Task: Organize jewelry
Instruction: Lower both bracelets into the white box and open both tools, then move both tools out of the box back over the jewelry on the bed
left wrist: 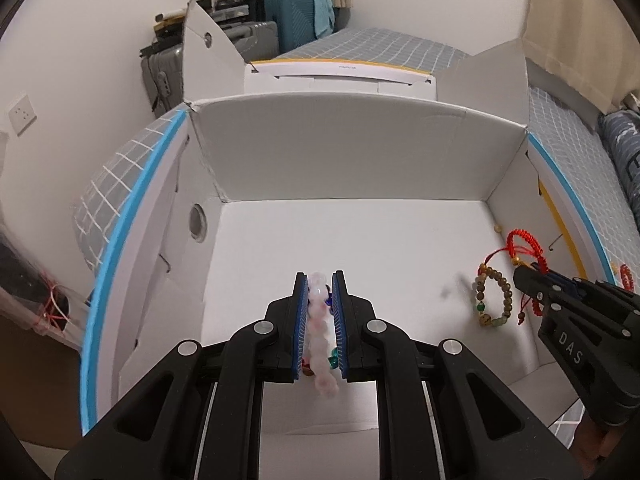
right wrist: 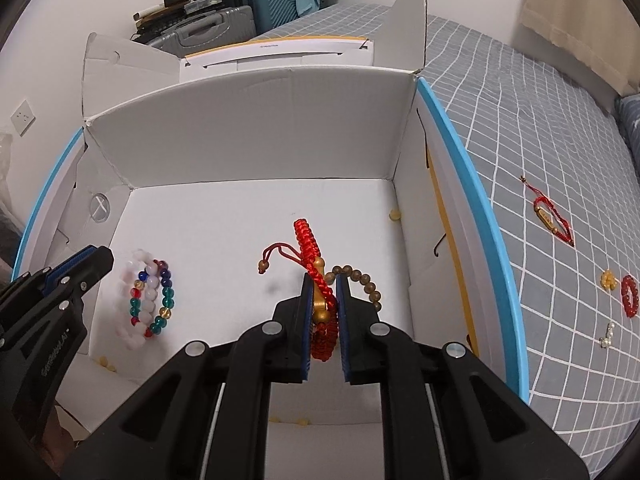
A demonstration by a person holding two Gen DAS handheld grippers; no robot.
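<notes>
Both grippers are inside a white cardboard box (left wrist: 360, 152) on a bed. My left gripper (left wrist: 320, 280) is shut on a pale pink bead bracelet (left wrist: 320, 332), with a multicoloured bead bracelet (right wrist: 162, 300) pressed against it. In the right wrist view the pink bracelet (right wrist: 132, 308) hangs beside the left gripper's fingertips (right wrist: 92, 260). My right gripper (right wrist: 324, 280) is shut on a red braided cord bracelet (right wrist: 310, 248) with a gold charm. A brown wooden bead bracelet (left wrist: 494, 296) lies on the box floor under it, also showing in the right wrist view (right wrist: 366, 282).
On the grey checked bedsheet (right wrist: 540, 120) right of the box lie a red cord bracelet (right wrist: 554, 216), a red bead ring (right wrist: 630, 296), a small yellow piece (right wrist: 608, 280) and pearl earrings (right wrist: 608, 336). Loose yellow beads (right wrist: 394, 215) lie in the box. Suitcases (left wrist: 296, 16) stand behind.
</notes>
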